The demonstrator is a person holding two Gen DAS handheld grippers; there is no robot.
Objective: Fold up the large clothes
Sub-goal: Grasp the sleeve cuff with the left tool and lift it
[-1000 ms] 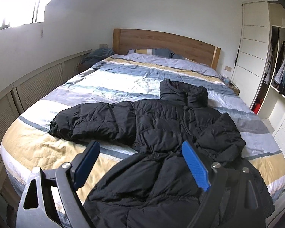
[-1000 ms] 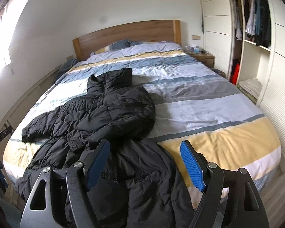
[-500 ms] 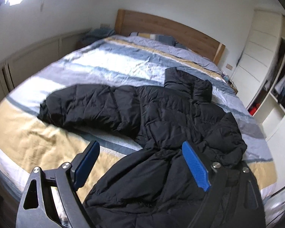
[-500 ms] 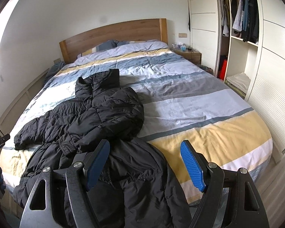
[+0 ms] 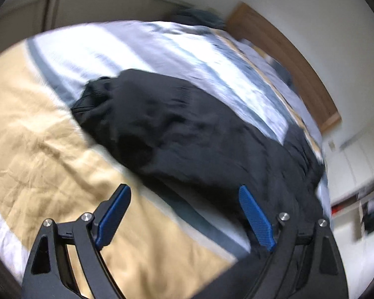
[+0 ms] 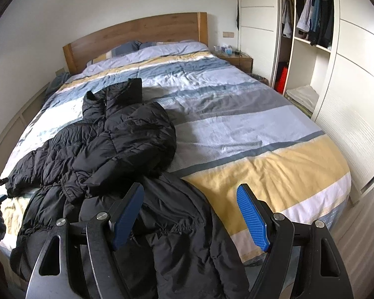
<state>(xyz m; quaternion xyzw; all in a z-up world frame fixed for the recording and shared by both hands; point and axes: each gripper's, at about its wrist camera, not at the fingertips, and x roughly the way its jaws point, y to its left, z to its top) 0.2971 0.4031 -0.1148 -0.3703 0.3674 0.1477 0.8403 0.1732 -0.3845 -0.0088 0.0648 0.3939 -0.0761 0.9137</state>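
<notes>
Because the black puffer jacket [image 6: 107,149] lies sprawled across the left half of the bed [image 6: 274,164], with its hem hanging over the foot edge and one sleeve [image 5: 142,114] stretched out flat to the side, both tools hang over it with nothing yet taken up. The left gripper [image 5: 184,214] has its blue pads spread apart and empty above the yellow stripe beside that outstretched sleeve, probably lining up on the cuff end so the sleeve can be folded in over the body; the view there is badly smeared. The other sleeve looks already bunched over the chest, and the collar [image 6: 127,92] points toward the headboard [image 6: 142,32]. The right gripper [image 6: 189,211] is likewise parted and holding nothing, poised over the lower hem near the foot of the bed. The striped duvet is soft and rumpled, so it will give under any press. To the right stand a nightstand [image 6: 236,58] and an open wardrobe [image 6: 309,25] with hanging clothes.
</notes>
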